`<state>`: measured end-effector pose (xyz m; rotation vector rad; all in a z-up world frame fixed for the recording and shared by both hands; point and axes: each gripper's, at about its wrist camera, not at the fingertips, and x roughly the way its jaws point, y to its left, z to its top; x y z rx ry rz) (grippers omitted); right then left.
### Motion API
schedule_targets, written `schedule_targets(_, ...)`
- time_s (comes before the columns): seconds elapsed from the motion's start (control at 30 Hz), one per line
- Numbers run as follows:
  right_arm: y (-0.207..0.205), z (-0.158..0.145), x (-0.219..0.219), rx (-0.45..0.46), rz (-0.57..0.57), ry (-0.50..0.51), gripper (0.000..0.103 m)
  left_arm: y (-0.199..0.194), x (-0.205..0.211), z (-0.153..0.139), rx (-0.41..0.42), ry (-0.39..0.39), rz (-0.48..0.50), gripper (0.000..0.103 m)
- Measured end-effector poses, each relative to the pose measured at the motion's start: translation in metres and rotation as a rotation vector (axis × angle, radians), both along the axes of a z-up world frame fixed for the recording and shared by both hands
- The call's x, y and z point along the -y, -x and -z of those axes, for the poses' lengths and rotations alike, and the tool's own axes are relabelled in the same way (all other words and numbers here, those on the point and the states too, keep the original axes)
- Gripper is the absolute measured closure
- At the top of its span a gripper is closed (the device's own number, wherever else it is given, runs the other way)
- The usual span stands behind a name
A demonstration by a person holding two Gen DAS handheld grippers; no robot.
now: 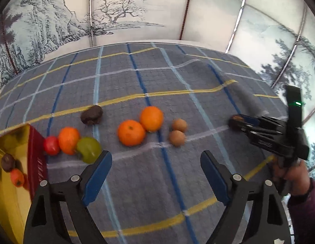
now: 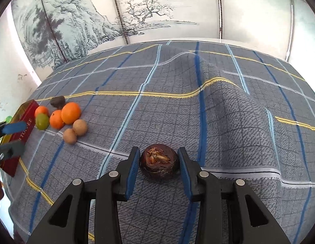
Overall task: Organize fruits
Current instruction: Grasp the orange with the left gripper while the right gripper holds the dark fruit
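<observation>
In the right wrist view my right gripper [image 2: 159,162] is shut on a dark brown round fruit [image 2: 159,163], blue pads touching both its sides, on the plaid cloth. It shows at the far right of the left wrist view [image 1: 235,120]. My left gripper [image 1: 156,162] is open and empty, above the cloth. Ahead of it lie two oranges [image 1: 131,132] [image 1: 151,118], two small tan fruits [image 1: 177,137], a dark lumpy fruit [image 1: 91,114], and a cluster of a red fruit [image 1: 51,145], an orange [image 1: 68,140] and a green fruit [image 1: 88,149].
A red box with a gold inside [image 1: 36,162] stands at the left, holding a dark fruit [image 1: 8,162] and a small orange fruit [image 1: 17,177]. The blue-grey plaid cloth [image 2: 228,111] is rumpled into a ridge at the right. A painted screen stands behind the table.
</observation>
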<state>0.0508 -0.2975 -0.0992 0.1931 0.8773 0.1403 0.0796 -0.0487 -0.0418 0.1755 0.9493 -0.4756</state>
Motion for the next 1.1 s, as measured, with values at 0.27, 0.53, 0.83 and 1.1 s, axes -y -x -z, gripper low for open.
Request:
schedule_targets(0.27, 0.001, -0.001, 0.000, 0.013, -0.007, -0.035, 0.064, -0.045, -0.002, 0.015, -0.032, -0.106, 0.032, 0.020)
schedule_targets(0.53, 0.002, 0.000, 0.003, 0.003, -0.010, -0.052, 0.063, -0.070, 0.000, 0.041, -0.109, -0.137, 0.105, 0.033)
schedule_targets(0.83, -0.001, 0.000, -0.002, 0.001, -0.030, -0.032, 0.056, -0.073, 0.001, 0.043, -0.125, -0.088, 0.128, 0.069)
schedule_targets(1.1, 0.000, 0.000, -0.006, 0.001, -0.047, -0.021, 0.049, -0.038, -0.010, 0.025, -0.075, -0.049, 0.042, 0.069)
